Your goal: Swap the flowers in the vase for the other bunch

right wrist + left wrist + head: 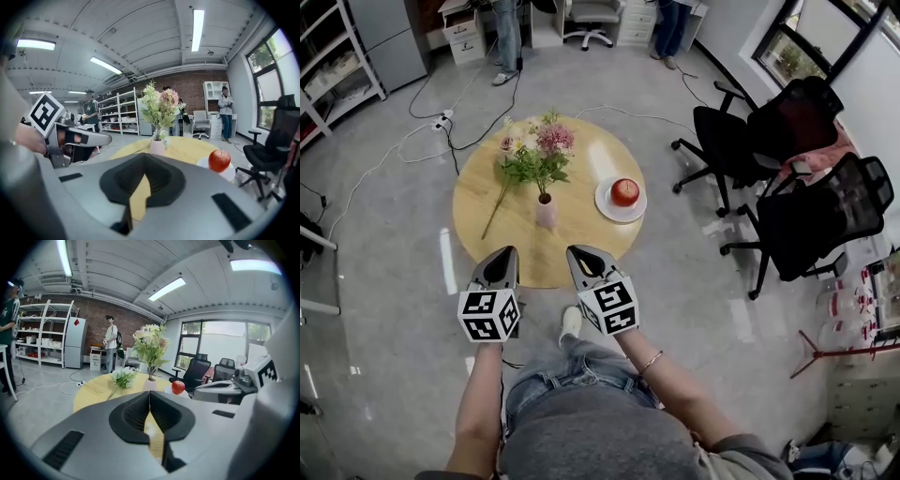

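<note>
Bunch in the vase [546, 148]: pink and cream blooms over a dense spray of green leaves, much wider than the vase. The vase [545, 212] is small and pale pink, and stands upright near the middle of the round wooden table [581, 239].

Loose bunch [508, 148]: pale pink and white heads with some green, on a long thin stem. It lies flat on the table just left of the vase.

Left gripper [507, 251]: fingers pressed together, with nothing between them. The left gripper view shows the pads meeting in a closed seam. It's held in the air on the near-left side of the vase, over the near rim of the table, touching nothing.

Right gripper [578, 250]: same state, fingers pressed together and empty. It's on the near-right side of the vase, also clear of everything. Both grippers point toward the vase, tilted slightly down.

Orientation: the bunch in the vase has its long axis vertical, blooms up and stems down in the neck. The loose bunch has its long axis along the tabletop. Its heads are on the far-left side of the vase, and the stem runs back toward the near edge and ends left of the vase base.

Right of the vase there's a white plate [604, 208] with a red apple [625, 191] on it, well apart from both bunches.
</note>
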The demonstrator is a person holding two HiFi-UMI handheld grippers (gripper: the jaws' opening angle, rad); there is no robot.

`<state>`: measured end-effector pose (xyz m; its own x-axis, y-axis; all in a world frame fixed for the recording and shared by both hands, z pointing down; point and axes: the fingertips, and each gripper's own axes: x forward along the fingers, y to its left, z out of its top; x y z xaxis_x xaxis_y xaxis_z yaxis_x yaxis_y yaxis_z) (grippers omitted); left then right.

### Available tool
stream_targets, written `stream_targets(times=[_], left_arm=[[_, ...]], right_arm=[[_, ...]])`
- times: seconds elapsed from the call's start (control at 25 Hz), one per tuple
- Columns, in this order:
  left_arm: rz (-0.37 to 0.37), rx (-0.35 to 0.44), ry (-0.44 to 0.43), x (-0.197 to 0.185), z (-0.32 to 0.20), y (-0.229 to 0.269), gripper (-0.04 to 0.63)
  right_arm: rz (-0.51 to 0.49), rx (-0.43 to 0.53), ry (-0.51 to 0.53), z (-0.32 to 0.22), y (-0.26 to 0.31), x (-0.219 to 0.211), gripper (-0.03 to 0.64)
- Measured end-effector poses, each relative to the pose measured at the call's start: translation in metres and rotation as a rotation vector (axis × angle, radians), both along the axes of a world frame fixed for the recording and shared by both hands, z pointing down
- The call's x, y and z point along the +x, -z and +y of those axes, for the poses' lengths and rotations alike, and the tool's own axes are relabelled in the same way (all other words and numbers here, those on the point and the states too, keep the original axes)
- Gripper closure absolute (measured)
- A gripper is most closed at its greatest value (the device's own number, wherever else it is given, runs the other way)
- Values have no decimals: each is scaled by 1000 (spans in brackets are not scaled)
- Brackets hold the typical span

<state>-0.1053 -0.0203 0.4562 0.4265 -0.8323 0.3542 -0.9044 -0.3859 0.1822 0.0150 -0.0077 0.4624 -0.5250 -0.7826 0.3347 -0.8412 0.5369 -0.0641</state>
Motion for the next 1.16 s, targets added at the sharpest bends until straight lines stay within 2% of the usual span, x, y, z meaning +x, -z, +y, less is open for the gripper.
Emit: stream_targets(times=[0.28, 0.88, 1.16], left_arm=[[-2, 16, 5, -1, 28, 5, 577], [-27, 67, 7, 1, 47, 22, 577], [-27, 66, 12, -1, 59, 26, 577]], right_arm=[[15, 33, -21, 26, 9, 4, 608], [-23, 62, -58, 44, 26, 12, 607], [-33, 67, -57, 60, 33, 10, 607]])
